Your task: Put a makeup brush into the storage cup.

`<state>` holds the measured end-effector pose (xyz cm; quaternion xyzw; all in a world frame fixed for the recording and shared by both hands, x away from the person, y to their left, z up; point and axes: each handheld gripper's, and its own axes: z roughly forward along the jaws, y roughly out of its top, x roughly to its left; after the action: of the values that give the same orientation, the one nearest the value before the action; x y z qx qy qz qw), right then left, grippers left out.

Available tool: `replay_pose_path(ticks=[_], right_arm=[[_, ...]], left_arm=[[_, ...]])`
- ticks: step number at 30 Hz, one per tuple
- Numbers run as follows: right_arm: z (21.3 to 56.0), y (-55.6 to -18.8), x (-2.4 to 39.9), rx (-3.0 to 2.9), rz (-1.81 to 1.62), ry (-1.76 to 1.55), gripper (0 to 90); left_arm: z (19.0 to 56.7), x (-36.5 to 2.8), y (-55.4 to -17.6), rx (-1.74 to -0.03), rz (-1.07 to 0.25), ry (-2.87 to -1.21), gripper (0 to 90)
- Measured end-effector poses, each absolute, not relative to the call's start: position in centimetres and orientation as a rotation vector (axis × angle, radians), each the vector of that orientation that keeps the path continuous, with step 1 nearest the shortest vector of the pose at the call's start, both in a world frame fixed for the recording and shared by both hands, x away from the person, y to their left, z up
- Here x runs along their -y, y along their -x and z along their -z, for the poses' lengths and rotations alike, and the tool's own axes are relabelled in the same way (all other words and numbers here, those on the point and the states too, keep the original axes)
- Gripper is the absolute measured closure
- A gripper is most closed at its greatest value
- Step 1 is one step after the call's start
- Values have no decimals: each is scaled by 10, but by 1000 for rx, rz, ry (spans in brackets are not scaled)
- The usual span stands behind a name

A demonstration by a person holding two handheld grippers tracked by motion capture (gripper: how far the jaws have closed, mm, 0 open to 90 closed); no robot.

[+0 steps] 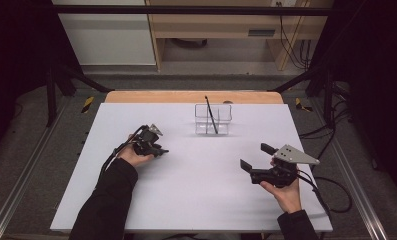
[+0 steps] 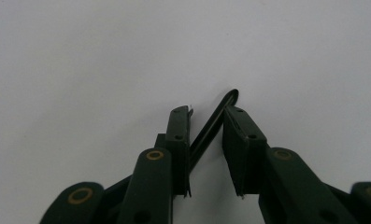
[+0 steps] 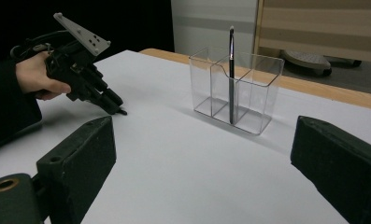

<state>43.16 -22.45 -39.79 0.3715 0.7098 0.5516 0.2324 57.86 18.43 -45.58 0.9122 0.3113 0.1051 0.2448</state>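
Between the left gripper's (image 2: 206,114) nearly closed jaws sits a thin dark pen (image 2: 214,125), pinched for lifting; the right gripper (image 3: 199,154) gapes empty, facing the clear organizer (image 3: 237,91).

On the surface (image 1: 186,190), a divided holder (image 1: 213,119) sits at twelve o'clock, with a pen (image 1: 211,114) in its middle compartment; left claw (image 1: 162,150) at nine, right claw (image 1: 256,157) at four.

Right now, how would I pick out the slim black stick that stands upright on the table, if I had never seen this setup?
Start at the white table and go to its far edge, where a clear plastic three-compartment holder stands. The slim black stick leans inside its middle compartment, poking above the rim. The compartments on either side of it look empty.
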Motion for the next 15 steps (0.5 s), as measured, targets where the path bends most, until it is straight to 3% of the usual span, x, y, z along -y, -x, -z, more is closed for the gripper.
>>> replay_pose_path(ticks=[15], right_arm=[[398,-431,225,-1951,-1512,-1020,72]], left_arm=[[453,-182,-575,-866,-271,-2528,831]])
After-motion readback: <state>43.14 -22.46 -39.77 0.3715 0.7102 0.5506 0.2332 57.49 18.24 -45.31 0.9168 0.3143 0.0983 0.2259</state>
